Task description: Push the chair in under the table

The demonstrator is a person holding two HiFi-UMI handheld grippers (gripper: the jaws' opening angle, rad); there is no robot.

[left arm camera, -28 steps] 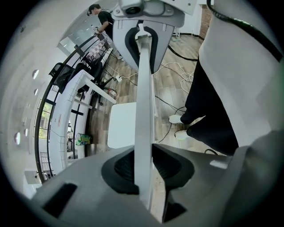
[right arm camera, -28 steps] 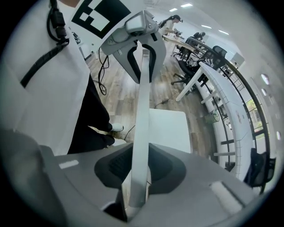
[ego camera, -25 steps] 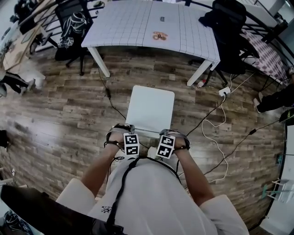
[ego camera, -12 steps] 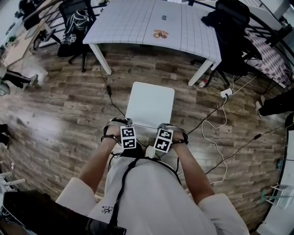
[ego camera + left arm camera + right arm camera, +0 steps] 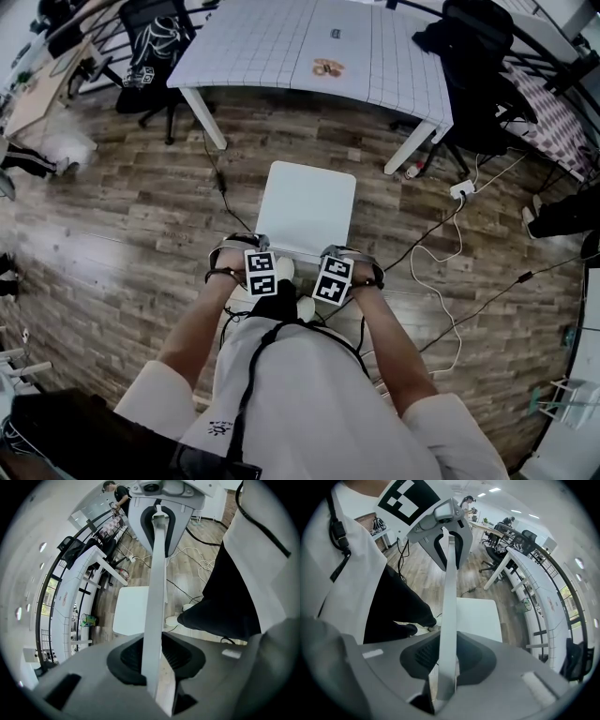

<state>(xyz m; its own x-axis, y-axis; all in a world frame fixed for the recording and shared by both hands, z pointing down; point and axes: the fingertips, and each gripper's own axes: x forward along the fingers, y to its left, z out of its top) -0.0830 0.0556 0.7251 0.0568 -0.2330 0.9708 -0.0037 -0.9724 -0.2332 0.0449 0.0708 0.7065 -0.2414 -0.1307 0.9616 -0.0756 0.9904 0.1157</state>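
Head view: the only markings I can make out are the black-and-white square patterns on the cubes of the left gripper (image 5: pixel 246 259) and right gripper (image 5: pixel 346 263). Anything lying on the gridded table (image 5: pixel 281 42) at the top of the frame is too small to read. The white chair (image 5: pixel 307 208) stands mid-frame on the wood floor (image 5: pixel 122 216), clear of the table. Its seat front points up the frame toward the table, and its back rail runs left to right along the seat's lower edge, where both grippers clamp it.

Left gripper view: my jaws are closed on the back rail (image 5: pixel 156 588), a white strip running up the frame to the right gripper (image 5: pixel 161 509) at the top. The seat (image 5: pixel 132 611) lies left of the strip.

Right gripper view: the jaws are pinched on the same rail (image 5: pixel 448 606), which runs up to the left gripper (image 5: pixel 445 529). The seat (image 5: pixel 480 616) lies to the right.
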